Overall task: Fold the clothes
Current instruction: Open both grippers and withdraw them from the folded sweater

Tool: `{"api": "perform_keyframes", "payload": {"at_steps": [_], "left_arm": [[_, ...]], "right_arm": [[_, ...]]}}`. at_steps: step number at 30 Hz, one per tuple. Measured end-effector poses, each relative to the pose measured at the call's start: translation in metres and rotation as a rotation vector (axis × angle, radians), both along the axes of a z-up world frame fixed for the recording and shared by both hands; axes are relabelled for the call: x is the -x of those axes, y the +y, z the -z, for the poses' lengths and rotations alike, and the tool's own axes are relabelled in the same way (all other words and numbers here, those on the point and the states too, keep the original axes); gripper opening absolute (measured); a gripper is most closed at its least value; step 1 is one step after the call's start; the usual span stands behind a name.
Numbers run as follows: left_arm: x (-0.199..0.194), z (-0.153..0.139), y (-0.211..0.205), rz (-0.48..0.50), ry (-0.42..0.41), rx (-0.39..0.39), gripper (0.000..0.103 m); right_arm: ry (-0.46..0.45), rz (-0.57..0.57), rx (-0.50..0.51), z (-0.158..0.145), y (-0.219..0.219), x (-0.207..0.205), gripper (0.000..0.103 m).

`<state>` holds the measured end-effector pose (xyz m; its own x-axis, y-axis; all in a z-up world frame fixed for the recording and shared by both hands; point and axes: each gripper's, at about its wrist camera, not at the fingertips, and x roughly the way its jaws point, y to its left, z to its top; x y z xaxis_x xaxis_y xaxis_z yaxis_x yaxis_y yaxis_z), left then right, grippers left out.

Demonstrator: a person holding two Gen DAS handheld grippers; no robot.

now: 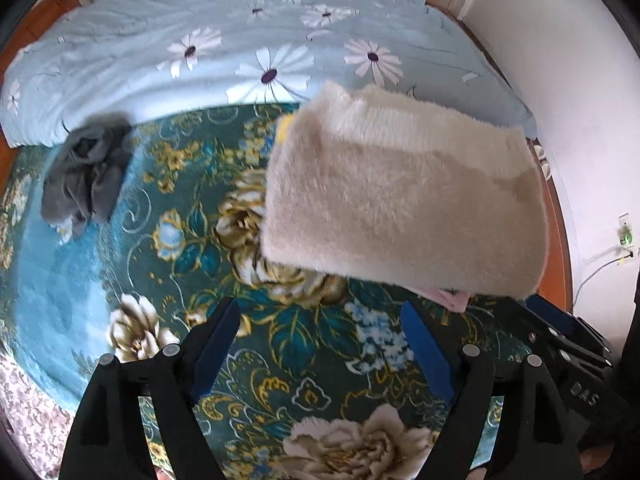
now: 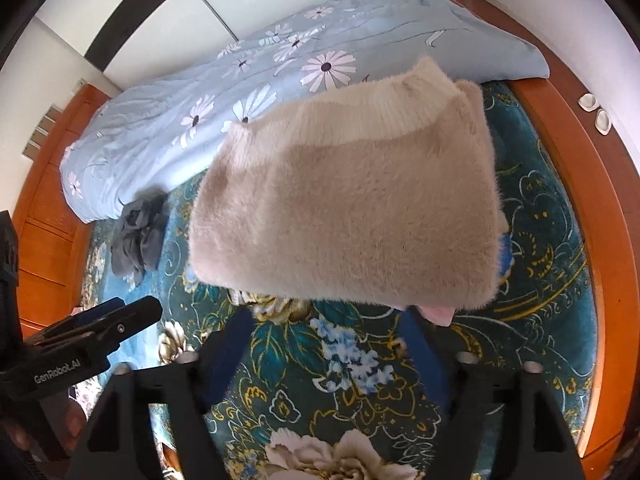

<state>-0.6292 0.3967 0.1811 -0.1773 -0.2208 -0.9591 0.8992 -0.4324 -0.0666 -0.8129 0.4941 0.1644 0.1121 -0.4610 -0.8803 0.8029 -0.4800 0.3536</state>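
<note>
Both hand-held grippers hover over a bed, jaws spread wide and grasping nothing: the left hand-held gripper [image 1: 320, 344] shows blue-padded fingers [image 1: 216, 348] parted above the bedspread, and the right hand-held gripper [image 2: 324, 356] is likewise released, its fingers blurred. Largest in view is the bed [image 2: 600, 216], framed in reddish wood and covered by a dark teal bedspread [image 1: 304, 336] with gold and cream flowers. Across its far side lies a rolled pale blue duvet [image 1: 200, 52] printed with white daisies. Just ahead of both grippers, on the bedspread, rests a folded fluffy beige sweater [image 1: 404, 196], its ribbed cream edge farthest away. A pink garment edge [image 2: 438, 314] peeks from under its near side. Well to the left, beside the duvet, sits a crumpled grey garment [image 1: 88, 172].
</note>
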Motion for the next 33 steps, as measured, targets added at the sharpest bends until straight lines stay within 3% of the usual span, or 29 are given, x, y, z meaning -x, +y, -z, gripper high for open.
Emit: {"api": "perform_keyframes", "payload": {"at_steps": [5,14,22,27,33], "left_arm": [[0.001,-0.003,0.000,0.005,-0.008,0.027,0.083],[-0.001,-0.002,0.004,0.011,-0.051,0.074,0.083],[-0.009,0.016,0.005,-0.013,-0.091,0.018,0.083],[-0.014,0.031,0.000,-0.039,-0.070,-0.083,0.083],[-0.020,0.035,-0.001,-0.068,-0.065,-0.111,0.083]], "right_arm": [[-0.016,-0.004,0.026,-0.003,0.001,0.000,0.103],[0.061,-0.039,0.051,-0.012,0.000,-0.009,0.103],[0.097,-0.073,0.057,-0.015,0.000,-0.019,0.103],[0.096,-0.090,0.038,-0.010,-0.003,-0.022,0.103],[0.097,-0.117,0.008,-0.004,-0.006,-0.025,0.103]]}}
